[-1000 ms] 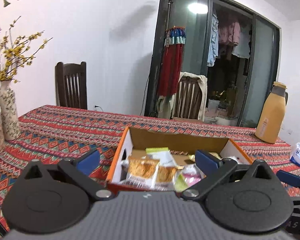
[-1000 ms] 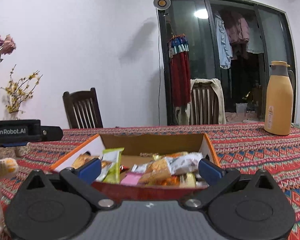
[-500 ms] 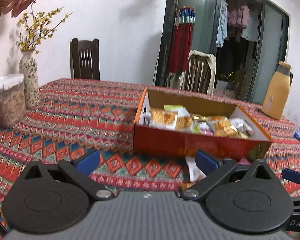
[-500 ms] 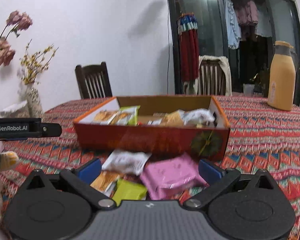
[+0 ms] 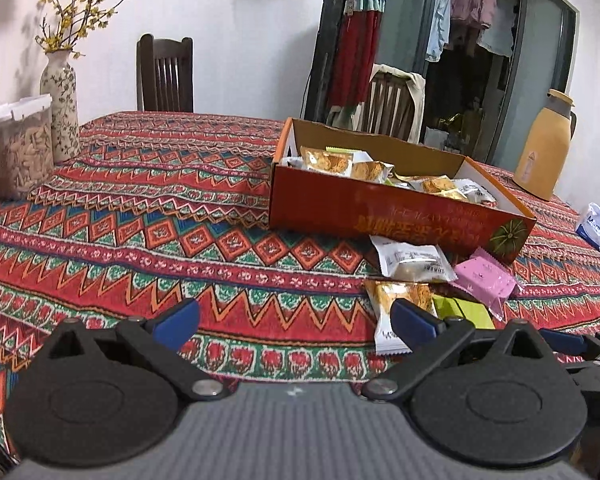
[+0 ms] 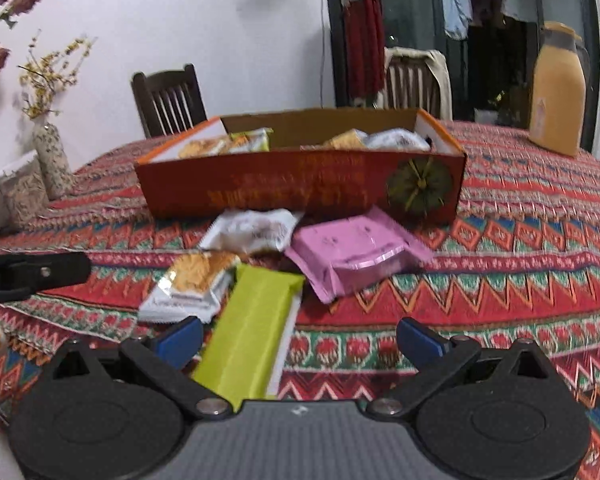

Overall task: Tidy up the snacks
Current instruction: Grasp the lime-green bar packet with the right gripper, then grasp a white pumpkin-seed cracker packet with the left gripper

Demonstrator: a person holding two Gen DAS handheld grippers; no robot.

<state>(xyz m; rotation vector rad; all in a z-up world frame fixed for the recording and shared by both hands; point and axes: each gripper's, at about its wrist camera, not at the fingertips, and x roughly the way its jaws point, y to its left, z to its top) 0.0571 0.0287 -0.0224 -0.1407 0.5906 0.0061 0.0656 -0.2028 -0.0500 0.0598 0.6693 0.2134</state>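
Left gripper [image 5: 294, 322] — fingers apart, empty — hovered over bare table [image 5: 140, 216], the loose snacks lying off to its right. Right gripper [image 6: 298, 338], likewise spread and empty, was the nearer: the green packet [image 6: 252, 332] lay just ahead between its fingers, long axis running away from the camera, tilted rightward toward the box [image 6: 300, 184]. Orange-crumb packet [image 6: 192, 284], white packet [image 6: 252, 230] and pink packet [image 6: 352, 252] lay before the box front — outside it.
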